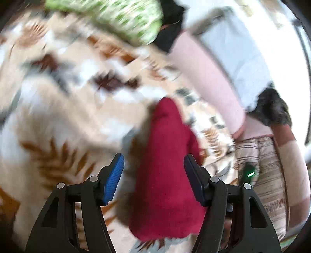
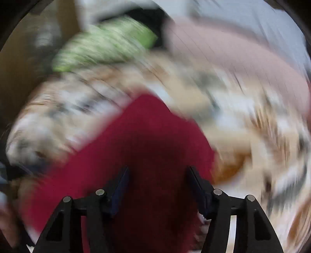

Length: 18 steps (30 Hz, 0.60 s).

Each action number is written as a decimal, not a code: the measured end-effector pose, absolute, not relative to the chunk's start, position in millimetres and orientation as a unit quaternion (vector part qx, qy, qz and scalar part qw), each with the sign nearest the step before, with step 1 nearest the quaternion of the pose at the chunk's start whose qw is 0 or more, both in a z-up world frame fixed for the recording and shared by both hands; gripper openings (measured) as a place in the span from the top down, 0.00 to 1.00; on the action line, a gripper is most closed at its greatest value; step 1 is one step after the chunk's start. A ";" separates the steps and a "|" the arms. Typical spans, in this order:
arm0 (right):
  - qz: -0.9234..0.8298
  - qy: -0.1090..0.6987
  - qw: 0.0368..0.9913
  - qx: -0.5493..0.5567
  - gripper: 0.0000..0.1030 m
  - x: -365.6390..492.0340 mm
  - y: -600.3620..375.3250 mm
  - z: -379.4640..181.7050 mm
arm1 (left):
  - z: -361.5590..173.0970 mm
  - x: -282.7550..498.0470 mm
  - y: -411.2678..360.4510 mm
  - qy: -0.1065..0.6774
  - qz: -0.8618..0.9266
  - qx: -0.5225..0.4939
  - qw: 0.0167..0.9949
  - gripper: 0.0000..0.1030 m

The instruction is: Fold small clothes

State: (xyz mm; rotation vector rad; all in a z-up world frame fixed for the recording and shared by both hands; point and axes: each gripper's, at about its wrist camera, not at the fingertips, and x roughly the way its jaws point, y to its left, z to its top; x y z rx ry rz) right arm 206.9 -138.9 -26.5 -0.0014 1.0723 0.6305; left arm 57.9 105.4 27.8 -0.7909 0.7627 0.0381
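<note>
A dark red knitted garment lies stretched out on a beige leaf-patterned bedspread. My left gripper hovers over it with its jaws apart. The cloth runs along the right finger, and the blue left pad stands clear of it. In the right wrist view, which is badly blurred, the same red garment spreads under and between the fingers of my right gripper. Those jaws are also wide apart, and neither pad visibly presses on the cloth.
A green-and-white patterned cloth lies at the far end of the bedspread, with a black item beside it. A long pink cloth runs along the right. A striped cushion and a dark furry thing sit at the right edge.
</note>
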 end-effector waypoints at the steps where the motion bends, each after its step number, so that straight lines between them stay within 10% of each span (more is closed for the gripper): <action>1: 0.301 0.499 0.811 0.056 0.36 208.5 -154.0 -32.4 | 29.6 61.3 98.2 0.359 -0.014 -0.365 0.859 0.39; 12: 0.347 0.379 0.854 0.079 0.37 226.0 -134.5 63.1 | -10.2 68.4 38.0 0.457 -0.046 -0.232 0.858 0.39; 18: 0.304 0.513 0.796 -0.107 0.52 263.5 -59.3 -3.1 | -5.3 64.6 24.7 0.452 -0.034 -0.200 0.868 0.39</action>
